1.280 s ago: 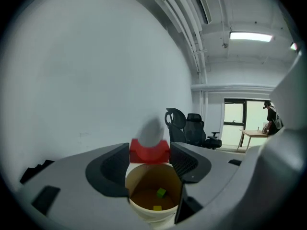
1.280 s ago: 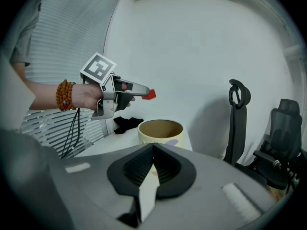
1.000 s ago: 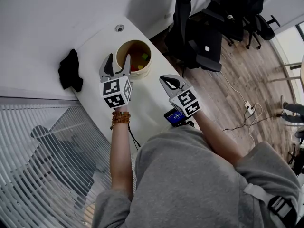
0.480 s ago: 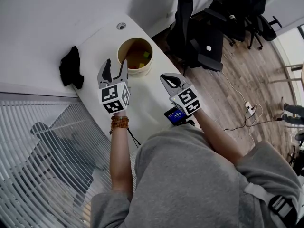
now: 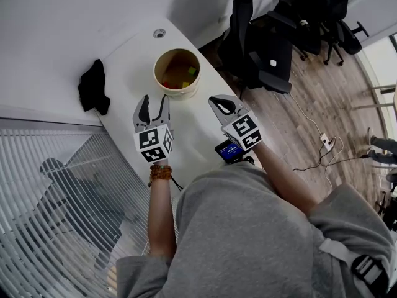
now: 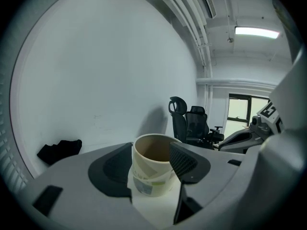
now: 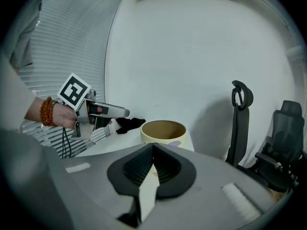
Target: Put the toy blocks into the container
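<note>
We hold the left gripper (image 5: 153, 99) with fingers spread and empty, the right gripper (image 5: 217, 102) with fingers pressed together on nothing. The container (image 5: 184, 92), just ahead of the left fingers, holds red, green and yellow blocks (image 5: 167, 84). None shows on the worktop (image 5: 192, 129); loading seems complete, so we avoid nudging the rim.
</note>
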Demonstrator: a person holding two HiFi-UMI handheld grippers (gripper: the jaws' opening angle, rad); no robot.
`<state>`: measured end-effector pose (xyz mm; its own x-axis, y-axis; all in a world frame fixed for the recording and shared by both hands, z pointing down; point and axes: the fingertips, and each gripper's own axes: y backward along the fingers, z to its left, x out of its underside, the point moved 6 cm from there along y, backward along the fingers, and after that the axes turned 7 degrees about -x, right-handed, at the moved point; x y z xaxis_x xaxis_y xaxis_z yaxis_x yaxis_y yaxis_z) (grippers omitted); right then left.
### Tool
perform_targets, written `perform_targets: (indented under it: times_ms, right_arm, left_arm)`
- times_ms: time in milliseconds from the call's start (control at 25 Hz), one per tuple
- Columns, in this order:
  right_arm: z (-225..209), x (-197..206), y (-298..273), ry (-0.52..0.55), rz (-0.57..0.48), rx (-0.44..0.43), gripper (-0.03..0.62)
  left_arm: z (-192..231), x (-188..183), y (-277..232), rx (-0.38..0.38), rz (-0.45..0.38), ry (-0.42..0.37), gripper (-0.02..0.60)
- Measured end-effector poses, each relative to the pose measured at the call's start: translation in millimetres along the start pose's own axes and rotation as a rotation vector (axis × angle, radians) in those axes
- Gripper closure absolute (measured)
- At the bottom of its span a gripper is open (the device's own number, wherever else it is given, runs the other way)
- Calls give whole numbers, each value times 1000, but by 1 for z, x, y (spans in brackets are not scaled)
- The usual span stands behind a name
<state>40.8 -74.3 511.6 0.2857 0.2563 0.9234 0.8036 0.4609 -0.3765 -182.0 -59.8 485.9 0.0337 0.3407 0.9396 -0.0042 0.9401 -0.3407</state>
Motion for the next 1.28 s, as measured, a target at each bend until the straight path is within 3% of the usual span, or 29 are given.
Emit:
perform_targets:
  times_ms: [440,680,1280]
  right_arm:
    - [10,-11,-1,1,-30,-21,583]
    - [15,-11,-2,7,-32,-28,583]
    - [20,-15,-5,29,-36,-39,583]
  left_arm:
    - [-9,31,20,-11,37,14,371]
    - [-13,36,28,-25,4,5,397]
    - [-22,54,37,-20,22,0,462]
